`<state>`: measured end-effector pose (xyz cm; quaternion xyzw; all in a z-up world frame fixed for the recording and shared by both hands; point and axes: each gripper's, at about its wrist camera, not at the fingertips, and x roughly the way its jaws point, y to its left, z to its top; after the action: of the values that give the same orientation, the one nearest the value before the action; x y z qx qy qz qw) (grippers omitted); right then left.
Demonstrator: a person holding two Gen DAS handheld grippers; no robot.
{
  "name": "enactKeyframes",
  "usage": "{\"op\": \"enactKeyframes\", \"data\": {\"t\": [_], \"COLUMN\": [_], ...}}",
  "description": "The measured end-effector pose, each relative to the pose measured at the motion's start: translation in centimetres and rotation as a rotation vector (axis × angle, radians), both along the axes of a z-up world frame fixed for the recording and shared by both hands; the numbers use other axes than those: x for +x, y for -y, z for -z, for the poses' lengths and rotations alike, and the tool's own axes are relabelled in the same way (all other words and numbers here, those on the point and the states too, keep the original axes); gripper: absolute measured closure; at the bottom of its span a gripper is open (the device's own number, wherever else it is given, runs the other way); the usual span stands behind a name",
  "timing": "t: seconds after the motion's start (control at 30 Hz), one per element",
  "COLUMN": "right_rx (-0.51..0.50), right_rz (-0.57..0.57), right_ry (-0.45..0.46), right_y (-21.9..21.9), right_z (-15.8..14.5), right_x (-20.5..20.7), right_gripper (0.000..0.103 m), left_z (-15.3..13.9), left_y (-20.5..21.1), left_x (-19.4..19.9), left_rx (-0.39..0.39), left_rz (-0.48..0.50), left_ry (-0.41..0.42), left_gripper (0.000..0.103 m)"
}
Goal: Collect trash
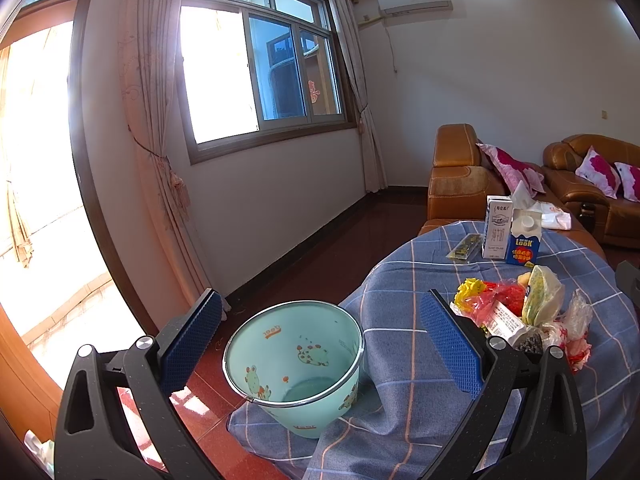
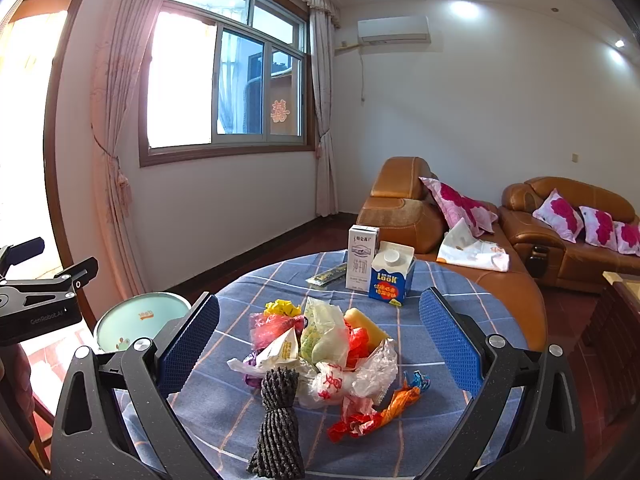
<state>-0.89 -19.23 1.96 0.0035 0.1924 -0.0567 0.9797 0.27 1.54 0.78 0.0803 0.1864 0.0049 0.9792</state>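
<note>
A pile of trash (image 2: pixel 320 348) lies on the round table with the blue checked cloth (image 2: pixel 224 404): plastic bags, red and yellow wrappers, a yellow sponge and a dark rope bundle (image 2: pixel 278 420). My right gripper (image 2: pixel 320 344) is open above the pile, holding nothing. A mint green bin (image 1: pixel 294 364) with frog prints sits at the table's left edge, empty. My left gripper (image 1: pixel 320 344) is open around the bin's mouth. The pile also shows in the left wrist view (image 1: pixel 520 312).
A white milk carton (image 2: pixel 362 258), a blue LOOK carton (image 2: pixel 390 274) and a flat dark packet (image 2: pixel 326 276) stand at the table's far side. Brown leather sofas (image 2: pixel 568 232) with pink cushions are behind. The left gripper body (image 2: pixel 36 300) shows at the left.
</note>
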Motion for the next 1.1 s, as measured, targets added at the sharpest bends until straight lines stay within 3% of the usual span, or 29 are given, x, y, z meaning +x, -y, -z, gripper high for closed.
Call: {"op": "enactKeyframes", "data": {"t": [0.3,0.57,0.9,1.1], "right_rx": [-0.008,0.001,-0.025,-0.033], "right_rz": [0.018,0.134,0.223,0.296], "right_ry": [-0.007,-0.018,-0.122,-0.173], "right_y": [0.3,3.2,7.3,9.8], "right_z": [0.2,1.9,6.8,9.6], "right_x": [0.1,0.9,-0.1,-3.0], "right_gripper": [0.005,0.005,0.005,0.005], "left_z": [0.7,3.5,8.2,9.5], "left_y": [0.2,1.9,7.0,11.5], "left_x": [0.4,1.5,1.3,-0.1], "left_rx": [0.014,0.03,0.025,0.038], "left_rz": [-0.009,0.018,0.146,0.251], "left_ry": [-0.018,-0.076,-0.181,-0.192], "left_gripper": [0.006,0.006,0.006,0.006]}}
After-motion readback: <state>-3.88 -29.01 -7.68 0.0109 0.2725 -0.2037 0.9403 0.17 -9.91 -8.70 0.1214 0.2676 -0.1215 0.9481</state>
